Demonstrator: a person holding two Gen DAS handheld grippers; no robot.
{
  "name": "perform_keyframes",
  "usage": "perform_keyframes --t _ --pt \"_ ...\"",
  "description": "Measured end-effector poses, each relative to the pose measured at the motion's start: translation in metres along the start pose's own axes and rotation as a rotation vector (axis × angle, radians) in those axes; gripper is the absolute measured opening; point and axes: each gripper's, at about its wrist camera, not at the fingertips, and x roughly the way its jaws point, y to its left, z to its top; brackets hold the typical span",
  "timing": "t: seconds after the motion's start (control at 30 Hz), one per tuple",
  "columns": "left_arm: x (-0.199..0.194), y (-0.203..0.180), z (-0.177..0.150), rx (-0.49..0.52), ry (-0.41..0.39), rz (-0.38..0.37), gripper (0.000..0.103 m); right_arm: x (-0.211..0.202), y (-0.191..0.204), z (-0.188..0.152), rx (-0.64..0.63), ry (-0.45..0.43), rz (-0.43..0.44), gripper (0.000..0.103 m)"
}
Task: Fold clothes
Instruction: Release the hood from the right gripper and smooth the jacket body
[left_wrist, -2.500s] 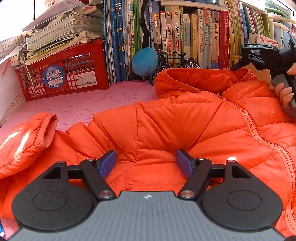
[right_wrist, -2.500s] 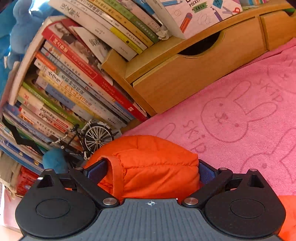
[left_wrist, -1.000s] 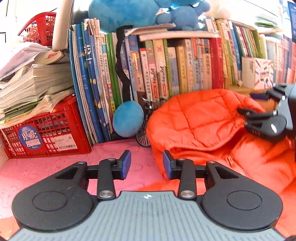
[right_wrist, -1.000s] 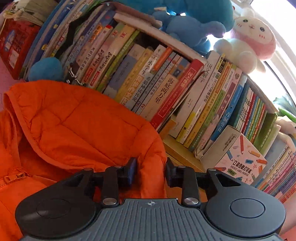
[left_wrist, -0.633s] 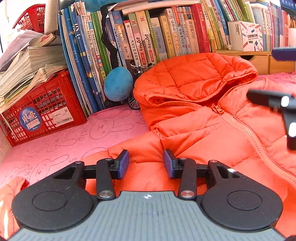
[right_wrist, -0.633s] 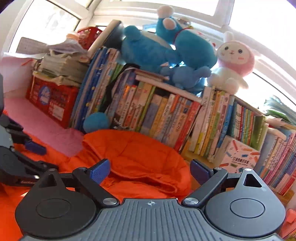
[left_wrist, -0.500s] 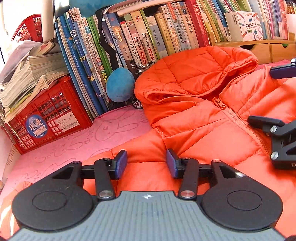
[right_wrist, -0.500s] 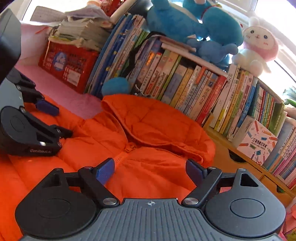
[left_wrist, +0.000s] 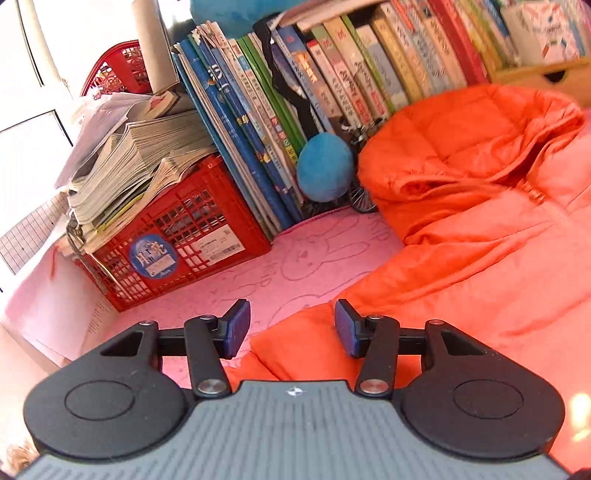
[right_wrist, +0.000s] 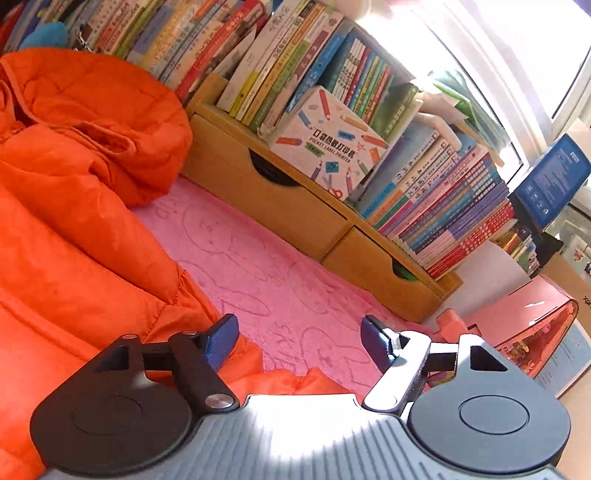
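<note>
An orange hooded puffer jacket lies spread on a pink bunny-print cloth, its hood against the books. My left gripper hovers open over the jacket's left edge. Orange fabric shows under its right finger and bare cloth under the left one. In the right wrist view the jacket fills the left side. My right gripper is over its right edge with jaws closing, still wide. Between them I see pink cloth and a low fold of orange, with neither pad pressing on it.
A red crate piled with papers stands at the back left. A row of books, a blue plush ball and a model bicycle line the back. A wooden drawer unit and a pink device stand at the right.
My right gripper let go of the hood, spread its jaws and swung right to the jacket's right edge. My left gripper swung left and sank a little; the other gripper has left its view.
</note>
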Motion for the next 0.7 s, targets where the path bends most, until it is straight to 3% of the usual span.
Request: perform_keyframes --t 0.07,0.13,0.2,0.23,0.3,0.37,0.5,0.6,0.7 --pt "-0.027 0.005 0.000 -0.058 -0.010 -0.123 0.051 -0.028 -0.003 0.002 0.066 -0.052 0.084 0.071" --pt "-0.045 0.004 -0.001 -0.106 0.001 -0.223 0.051 -0.057 -0.008 0.012 0.186 -0.083 0.292 0.073" --pt "-0.051 -0.002 -0.004 -0.141 0.021 -0.295 0.051 -0.071 -0.005 0.020 0.301 -0.059 0.488 0.074" --pt "-0.052 -0.009 -0.007 -0.140 0.033 -0.303 0.051 -0.078 -0.003 0.023 0.352 -0.046 0.579 0.074" --pt "-0.048 -0.025 -0.016 -0.113 0.048 -0.249 0.051 -0.084 0.015 0.023 0.371 -0.011 0.672 0.073" --pt "-0.045 -0.036 -0.026 -0.089 0.047 -0.205 0.053 -0.089 0.039 0.018 0.312 0.016 0.660 0.072" --pt "-0.047 -0.042 -0.031 -0.028 0.038 -0.131 0.056 -0.093 0.060 0.001 0.162 0.023 0.513 0.072" --pt "-0.045 -0.040 -0.034 -0.005 0.037 -0.093 0.059 -0.088 0.047 -0.018 0.092 0.021 0.375 0.074" --pt "-0.041 -0.033 -0.037 -0.011 0.043 -0.062 0.060 -0.073 0.012 -0.040 0.184 0.086 0.321 0.075"
